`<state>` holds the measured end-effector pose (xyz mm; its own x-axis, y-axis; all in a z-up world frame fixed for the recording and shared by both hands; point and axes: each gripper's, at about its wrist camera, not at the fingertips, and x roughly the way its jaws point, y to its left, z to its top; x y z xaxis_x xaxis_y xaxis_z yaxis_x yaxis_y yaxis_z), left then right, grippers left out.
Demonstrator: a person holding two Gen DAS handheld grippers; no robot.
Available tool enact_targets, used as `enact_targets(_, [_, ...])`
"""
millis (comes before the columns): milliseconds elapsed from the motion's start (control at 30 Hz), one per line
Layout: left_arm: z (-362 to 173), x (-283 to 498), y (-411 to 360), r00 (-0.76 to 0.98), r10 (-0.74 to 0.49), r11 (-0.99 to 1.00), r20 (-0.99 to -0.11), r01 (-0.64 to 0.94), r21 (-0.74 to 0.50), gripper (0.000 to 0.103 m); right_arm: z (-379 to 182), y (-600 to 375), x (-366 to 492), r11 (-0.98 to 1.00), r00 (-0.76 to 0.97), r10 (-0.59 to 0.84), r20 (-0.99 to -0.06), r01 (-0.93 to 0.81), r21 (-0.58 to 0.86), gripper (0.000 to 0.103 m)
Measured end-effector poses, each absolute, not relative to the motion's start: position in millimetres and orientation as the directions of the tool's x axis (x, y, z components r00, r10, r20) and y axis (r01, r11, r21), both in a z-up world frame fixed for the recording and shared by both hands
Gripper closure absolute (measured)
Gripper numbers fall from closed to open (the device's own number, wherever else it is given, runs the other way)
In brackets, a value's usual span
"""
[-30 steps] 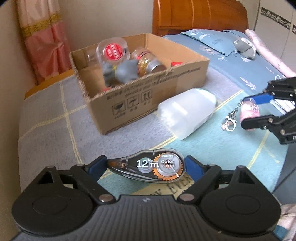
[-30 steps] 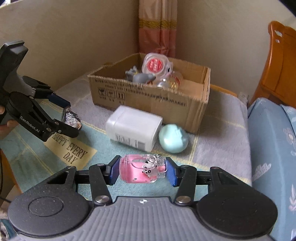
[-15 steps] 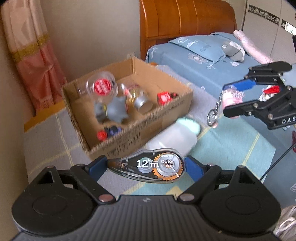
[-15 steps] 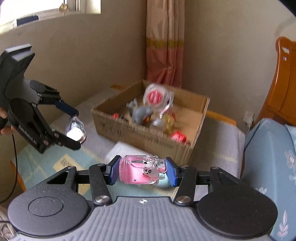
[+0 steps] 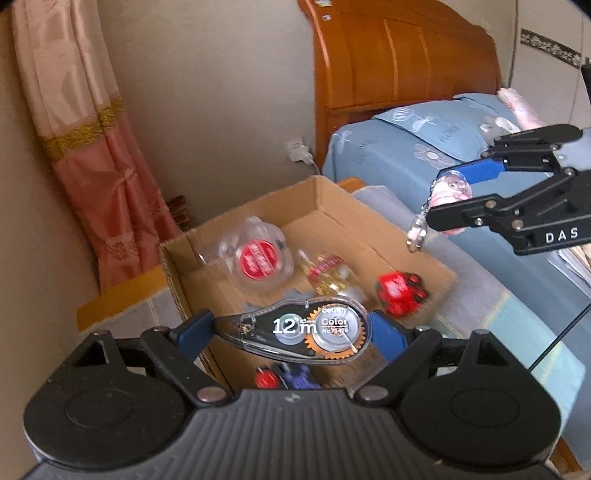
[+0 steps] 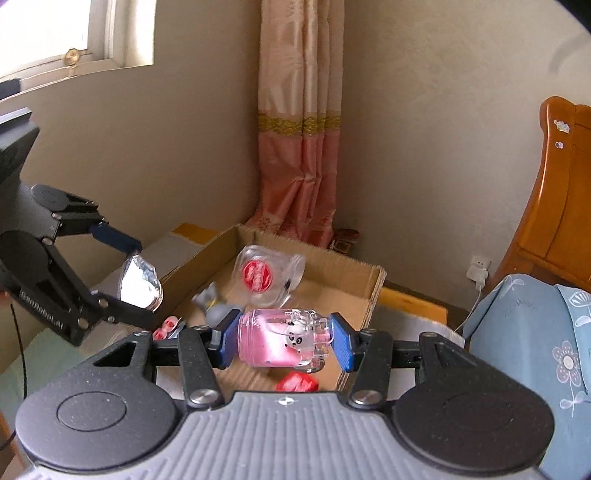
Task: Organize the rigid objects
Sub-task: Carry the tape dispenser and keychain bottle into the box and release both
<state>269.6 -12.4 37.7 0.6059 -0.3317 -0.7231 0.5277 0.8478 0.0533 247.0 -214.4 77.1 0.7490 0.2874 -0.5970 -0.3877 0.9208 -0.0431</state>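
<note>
With my left claw (image 5: 291, 330) clamped on the tape (image 5: 299, 332) and my right claw (image 6: 282, 341) on the pink charm (image 6: 280, 341), both over the box (image 5: 369, 229), I should lower each inside before releasing.

A pink curtain (image 6: 301, 155) with a gold band hangs in the corner of the beige walls, and a window (image 6: 55, 31) sits high on the wall to its left. An orange wooden headboard (image 5: 399, 59) stands against the wall behind a bed with a blue flowered pillow (image 5: 417, 129). A white plug (image 6: 478, 271) sits in a low wall socket beside the headboard.
</note>
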Motion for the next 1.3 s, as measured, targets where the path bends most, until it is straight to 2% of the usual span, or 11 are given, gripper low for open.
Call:
enact_targets(367, [19,319,-8,0.603,-0.283,0.874,-0.746,0.482,0.057,0.014,56,-208,334,0.941,0.725,0.241,-0.645,-0.337,-0.027,0.047])
enact_targets(400, [18,322,-7,0.601,-0.281,0.876,-0.748,0.48,0.056,0.014,53,-208,340,0.946,0.729,0.23,-0.645,-0.322,-0.027,0.043])
enact_targets(433, [17,325,-8,0.6,-0.282,0.876,-0.749,0.479,0.054,0.014,51,-209,345,0.95,0.737,0.221,-0.639,-0.31,-0.029,0.028])
enact_targets(500, [17,328,-8,0.602,-0.279,0.876,-0.748,0.478,0.058,0.014,50,-211,350,0.959,0.753,0.204,-0.625,-0.284,-0.029,0.008])
enact_targets(533, [17,330,-8,0.604,-0.278,0.876,-0.747,0.479,0.061,0.014,50,-213,351,0.962,0.762,0.202,-0.616,-0.272,-0.022,0.006])
enact_targets(700, [15,338,-9,0.608,-0.27,0.881,-0.746,0.469,0.064,0.014,49,-223,346,0.966,0.765,0.215,-0.607,-0.257,0.018,0.001])
enact_targets(833, [13,343,-9,0.611,-0.258,0.889,-0.748,0.453,0.063,0.012,49,-227,337,0.965,0.763,0.227,-0.605,-0.26,0.034,0.0])
enact_targets(967, [12,341,-6,0.613,-0.24,0.905,-0.753,0.421,0.055,0.006,53,-225,326,0.96,0.761,0.237,-0.604,-0.278,0.028,0.0])
enact_targets(1300, [24,308,2,0.63,-0.238,0.913,-0.739,0.405,0.051,0.005,63,-215,290,0.952,0.766,0.253,-0.59,-0.306,0.01,0.0])
